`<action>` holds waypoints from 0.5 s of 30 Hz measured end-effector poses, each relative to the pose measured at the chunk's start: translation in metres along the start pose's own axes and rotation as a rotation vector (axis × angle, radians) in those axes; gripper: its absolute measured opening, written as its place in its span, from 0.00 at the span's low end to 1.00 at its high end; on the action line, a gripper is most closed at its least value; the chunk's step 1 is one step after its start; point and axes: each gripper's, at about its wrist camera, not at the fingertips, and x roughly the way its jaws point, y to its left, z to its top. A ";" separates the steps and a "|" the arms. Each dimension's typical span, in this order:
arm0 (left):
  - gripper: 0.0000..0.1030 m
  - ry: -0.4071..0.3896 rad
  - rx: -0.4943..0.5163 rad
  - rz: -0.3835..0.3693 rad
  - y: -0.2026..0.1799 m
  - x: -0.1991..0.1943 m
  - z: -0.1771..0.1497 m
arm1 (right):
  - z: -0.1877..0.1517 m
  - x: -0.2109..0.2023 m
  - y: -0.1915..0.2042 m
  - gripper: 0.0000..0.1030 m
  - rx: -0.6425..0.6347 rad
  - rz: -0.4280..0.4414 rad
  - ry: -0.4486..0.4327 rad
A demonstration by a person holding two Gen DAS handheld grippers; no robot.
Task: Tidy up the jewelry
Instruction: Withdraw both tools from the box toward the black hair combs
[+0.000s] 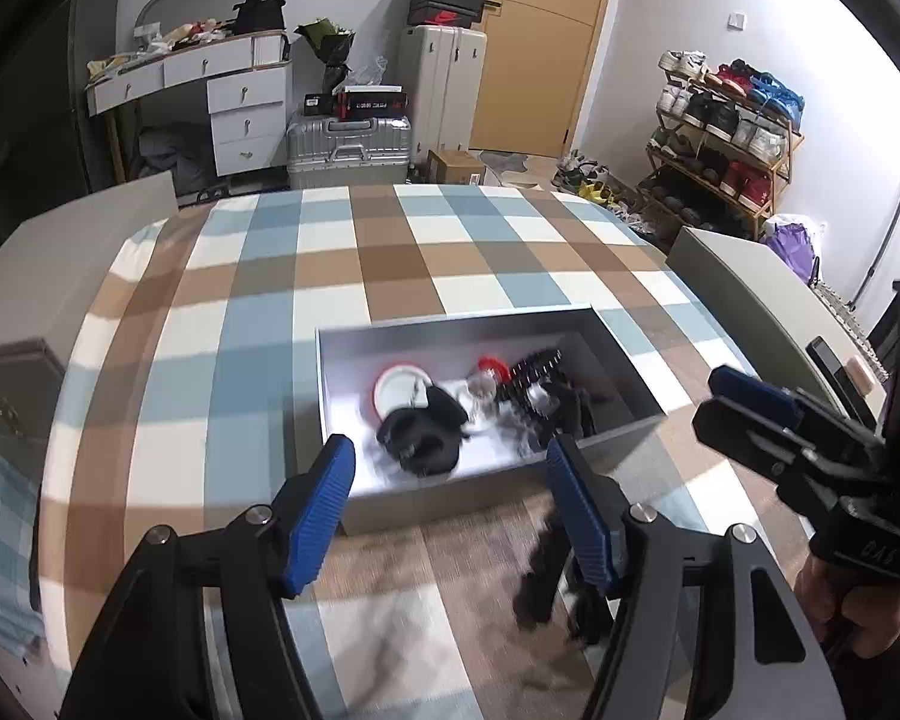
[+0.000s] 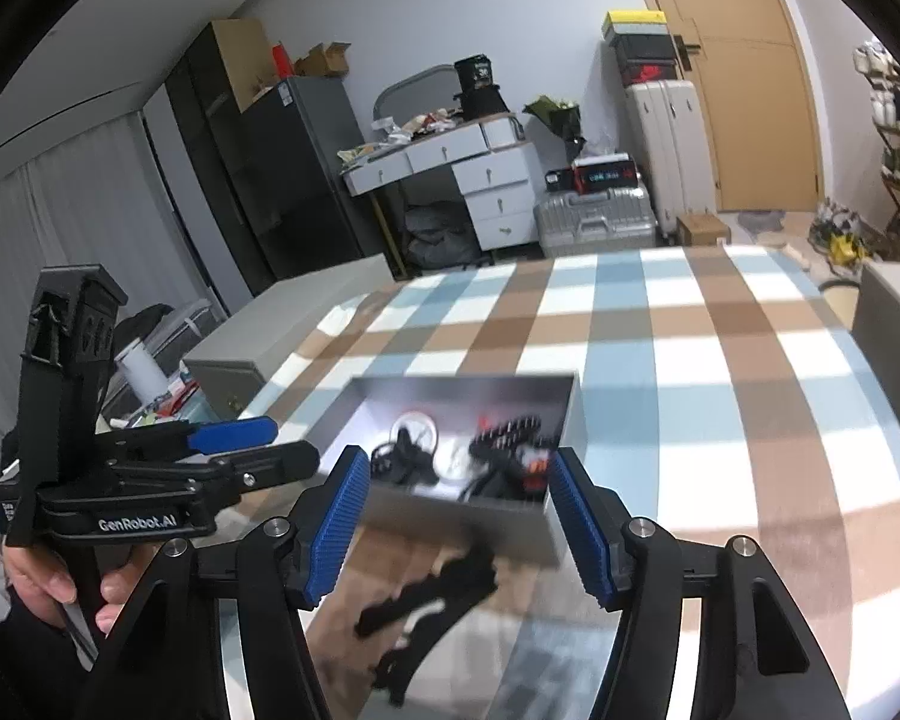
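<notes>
Left gripper and right gripper, both spread empty before grey tray of jumbled jewelry on checked bed: likely best lowered slowly onto one black piece lying outside.

Left gripper spread wide above checked cloth, grey box of jewelry beyond, right gripper alongside
</notes>
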 end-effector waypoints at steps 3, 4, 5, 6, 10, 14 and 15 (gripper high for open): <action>0.64 0.006 -0.015 0.016 0.000 -0.002 -0.011 | -0.015 0.000 0.002 0.66 0.007 -0.013 0.037; 0.69 0.012 -0.026 0.025 0.001 -0.001 -0.016 | -0.020 0.001 0.002 0.66 0.014 -0.015 0.050; 0.73 0.015 -0.032 0.030 0.001 -0.002 -0.020 | -0.024 0.003 0.001 0.67 0.021 -0.014 0.066; 0.74 0.019 -0.046 0.035 0.002 -0.001 -0.025 | -0.029 0.005 0.001 0.67 0.028 -0.010 0.088; 0.76 0.032 -0.075 0.075 0.004 -0.001 -0.044 | -0.047 0.013 0.004 0.67 0.039 0.002 0.161; 0.80 0.033 -0.089 0.113 0.005 -0.003 -0.059 | -0.063 0.023 0.009 0.67 0.027 0.004 0.219; 0.80 0.034 -0.088 0.122 0.005 -0.003 -0.061 | -0.065 0.024 0.011 0.67 0.023 0.005 0.225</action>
